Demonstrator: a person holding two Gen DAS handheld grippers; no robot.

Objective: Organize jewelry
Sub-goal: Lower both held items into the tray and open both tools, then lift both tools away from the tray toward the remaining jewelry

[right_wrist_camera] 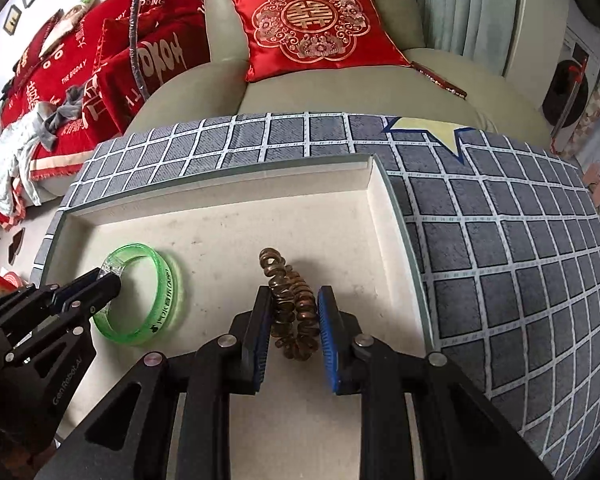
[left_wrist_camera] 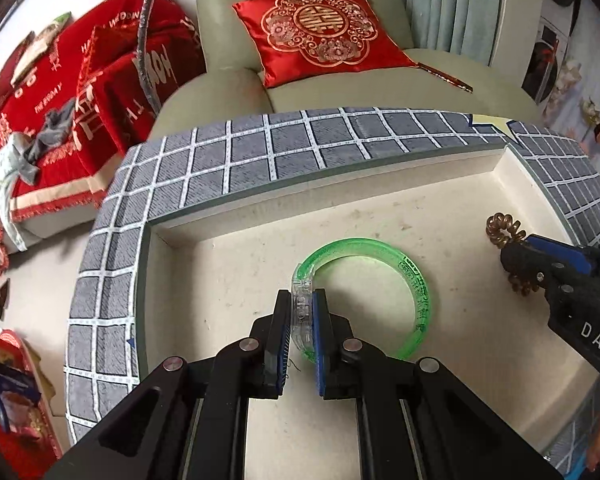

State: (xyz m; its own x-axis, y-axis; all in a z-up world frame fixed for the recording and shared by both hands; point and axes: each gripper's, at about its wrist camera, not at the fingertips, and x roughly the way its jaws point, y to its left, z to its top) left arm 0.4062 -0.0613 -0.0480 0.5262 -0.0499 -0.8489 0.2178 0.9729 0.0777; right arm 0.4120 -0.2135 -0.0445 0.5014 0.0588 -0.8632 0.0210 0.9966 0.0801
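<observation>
A translucent green bangle (left_wrist_camera: 416,280) with a clear clasp lies in the cream tray (left_wrist_camera: 236,248). My left gripper (left_wrist_camera: 303,300) is shut on the bangle's clear clasp section. In the right wrist view the bangle (right_wrist_camera: 168,280) sits at the left, held by the left gripper (right_wrist_camera: 110,278). A bronze spiral coil hair tie (right_wrist_camera: 294,308) stands between my right gripper's pads; the right gripper (right_wrist_camera: 294,300) is shut on it, squeezing it narrow. It also shows in the left wrist view (left_wrist_camera: 502,230) at the right gripper's tip (left_wrist_camera: 516,264).
The tray (right_wrist_camera: 376,184) sits on a grey grid-patterned cloth (right_wrist_camera: 500,264) with a yellow star. Behind are a pale green sofa (right_wrist_camera: 340,92) with a red embroidered cushion (right_wrist_camera: 312,28) and red bedding (right_wrist_camera: 60,68) at the left.
</observation>
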